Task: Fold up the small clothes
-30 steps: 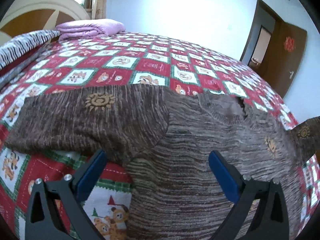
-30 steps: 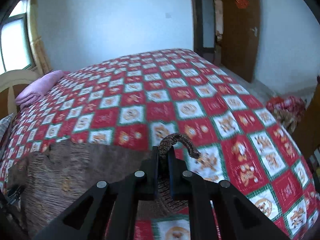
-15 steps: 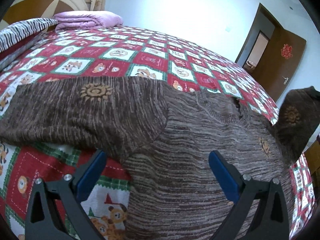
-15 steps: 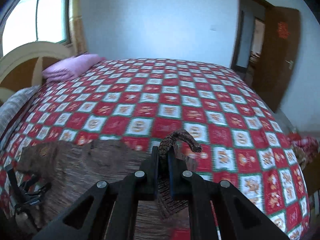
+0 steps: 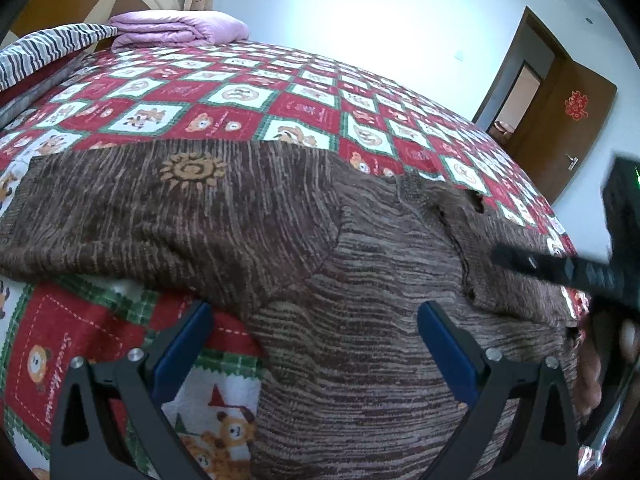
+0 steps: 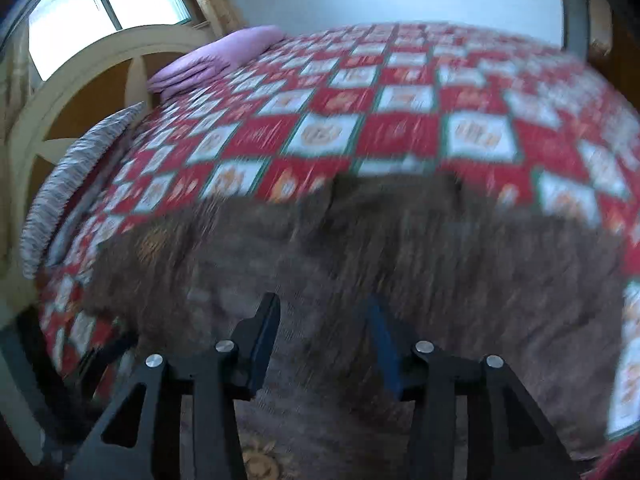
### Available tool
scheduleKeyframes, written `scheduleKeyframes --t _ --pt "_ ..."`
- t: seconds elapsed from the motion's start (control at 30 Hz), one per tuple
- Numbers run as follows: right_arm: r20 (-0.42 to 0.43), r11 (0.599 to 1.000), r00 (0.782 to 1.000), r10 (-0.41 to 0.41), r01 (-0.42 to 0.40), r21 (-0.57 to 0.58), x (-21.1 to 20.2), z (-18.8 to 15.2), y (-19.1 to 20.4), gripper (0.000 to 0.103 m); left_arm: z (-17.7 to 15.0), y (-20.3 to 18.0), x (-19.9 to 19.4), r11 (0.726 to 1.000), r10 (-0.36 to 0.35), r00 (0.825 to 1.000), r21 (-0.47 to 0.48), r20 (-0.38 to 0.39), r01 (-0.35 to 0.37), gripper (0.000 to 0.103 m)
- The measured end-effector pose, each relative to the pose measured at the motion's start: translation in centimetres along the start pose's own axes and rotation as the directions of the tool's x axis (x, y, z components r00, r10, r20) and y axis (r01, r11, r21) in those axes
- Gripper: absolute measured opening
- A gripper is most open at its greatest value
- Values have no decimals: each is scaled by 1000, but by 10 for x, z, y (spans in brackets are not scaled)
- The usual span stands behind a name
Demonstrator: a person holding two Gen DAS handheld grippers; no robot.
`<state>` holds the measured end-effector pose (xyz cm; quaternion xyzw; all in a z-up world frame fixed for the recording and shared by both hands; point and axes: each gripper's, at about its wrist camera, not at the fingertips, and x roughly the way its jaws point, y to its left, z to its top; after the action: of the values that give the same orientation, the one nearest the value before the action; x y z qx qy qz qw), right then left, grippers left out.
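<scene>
I see red checked quilt (image 5: 304,92) carrying brown sweater (image 5: 360,264), spread flat. My left gripper (image 5: 314,344): jaws spread wide above sweater hem, nothing pinched. My right gripper (image 6: 324,340): jaws just opened, parted over sweater, nothing between pads.

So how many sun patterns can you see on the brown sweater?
2. One sun is on the sleeve spread to the left; another sun is near the bottom edge of the right wrist view. Folds may hide more.

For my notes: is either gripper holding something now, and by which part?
Nothing is held. The left gripper and right gripper stand open above the brown striped knitted sweater.
</scene>
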<state>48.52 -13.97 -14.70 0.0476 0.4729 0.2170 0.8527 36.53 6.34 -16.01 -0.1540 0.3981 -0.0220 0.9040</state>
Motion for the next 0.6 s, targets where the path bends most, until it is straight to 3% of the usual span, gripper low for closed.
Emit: scheduleKeyframes --t 0.13,0.27,0.33,0.43,0.5,0.6 --pt "38 998 997 -66 66 -9 -46 -30 -36 47 0 -1 -5 1000 2 1000 5 15 -2 103" --pt "107 984 979 -173 168 55 -103 -58 -94 50 4 -17 -21 994 18 1000 110 11 -20 103" --pt "150 966 957 -247 230 121 -130 -75 -128 57 11 -29 -30 987 19 1000 157 13 -20 103" --pt "180 928 921 -346 308 209 -149 -92 -163 58 26 -52 -35 981 11 1000 194 9 -12 103" --pt "167 921 922 -350 307 238 -148 -99 -176 58 32 -71 -31 975 24 1000 219 15 -26 103" --pt "164 942 937 -309 277 190 -134 -99 -169 58 31 -102 -11 958 64 998 281 5 -63 103"
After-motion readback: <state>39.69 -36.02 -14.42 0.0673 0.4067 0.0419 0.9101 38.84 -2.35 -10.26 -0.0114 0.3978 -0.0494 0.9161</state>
